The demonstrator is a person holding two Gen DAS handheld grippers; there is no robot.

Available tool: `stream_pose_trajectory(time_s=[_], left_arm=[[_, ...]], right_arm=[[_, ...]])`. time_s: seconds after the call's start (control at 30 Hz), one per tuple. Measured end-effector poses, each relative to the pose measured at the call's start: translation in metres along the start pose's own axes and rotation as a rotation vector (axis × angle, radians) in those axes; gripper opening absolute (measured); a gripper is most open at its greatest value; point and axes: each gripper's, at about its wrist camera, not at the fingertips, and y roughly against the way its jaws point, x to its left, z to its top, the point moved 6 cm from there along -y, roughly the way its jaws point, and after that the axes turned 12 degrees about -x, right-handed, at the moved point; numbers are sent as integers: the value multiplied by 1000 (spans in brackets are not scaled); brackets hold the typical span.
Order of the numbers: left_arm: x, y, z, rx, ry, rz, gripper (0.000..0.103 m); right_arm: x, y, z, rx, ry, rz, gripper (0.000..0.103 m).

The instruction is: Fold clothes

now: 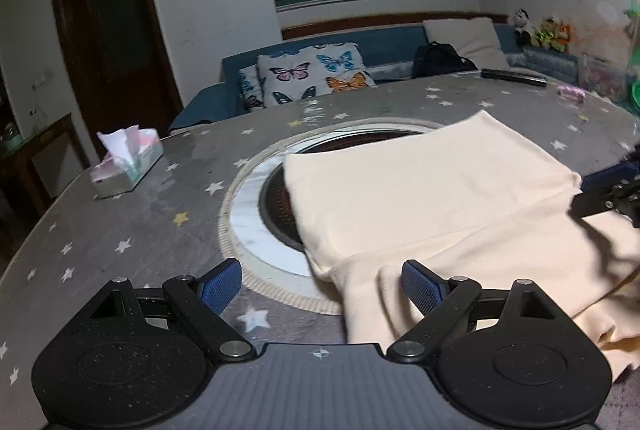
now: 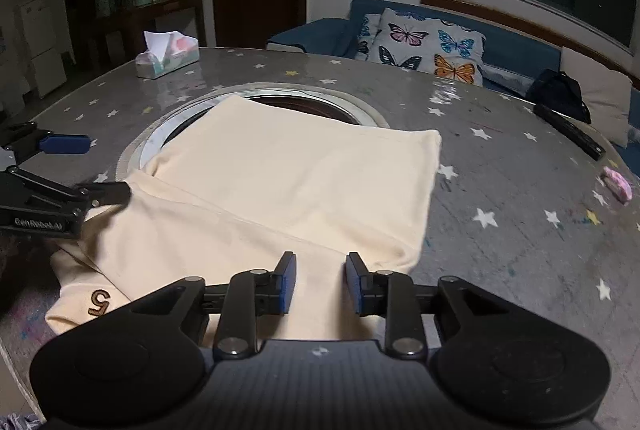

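Garment (image 2: pixel 280 186), one, cream, lies partly folded on the counter (image 2: pixel 500 198) across its round inset. Only the right view shows its "5" mark (image 2: pixel 100 301). Left tongs (image 1: pixel 321 288) spread wide at its left edge; right tongs (image 2: pixel 321 284) spread, empty, over its near edge.

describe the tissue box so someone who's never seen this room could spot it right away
Start at the round grey star-patterned table with the circular opening in its middle. Look to the far edge nearest the dark wooden door: the tissue box sits there alone, well apart from the cream garment. White tissue sticks up from its top, unlike anything else there.
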Motion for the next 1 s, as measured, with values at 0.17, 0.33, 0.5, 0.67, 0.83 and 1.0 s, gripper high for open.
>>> stream_pose_trajectory(time_s=[0.17,0.33,0.5,0.67,0.83,1.0], left_arm=[[-1,-5,-5,14,-17,-3,90],[0,10,-1,-12,-32,-19,90],[-9,22,-12,-11,-110,-42,93],[-13,32,-16,-23,-147,-47,93],[-11,38,-17,-18,-148,-49,94],[-9,55,-15,-38,-166,-76,94]], right_arm=[[13,1,-2,-2,72,-8,37],[23,14,-3,-8,121,18,37],[30,25,-19,22,166,28,38],[33,41,-31,27,205,15,41],[28,45,-39,30,166,9,41],[27,56,-34,7,159,18,42]])
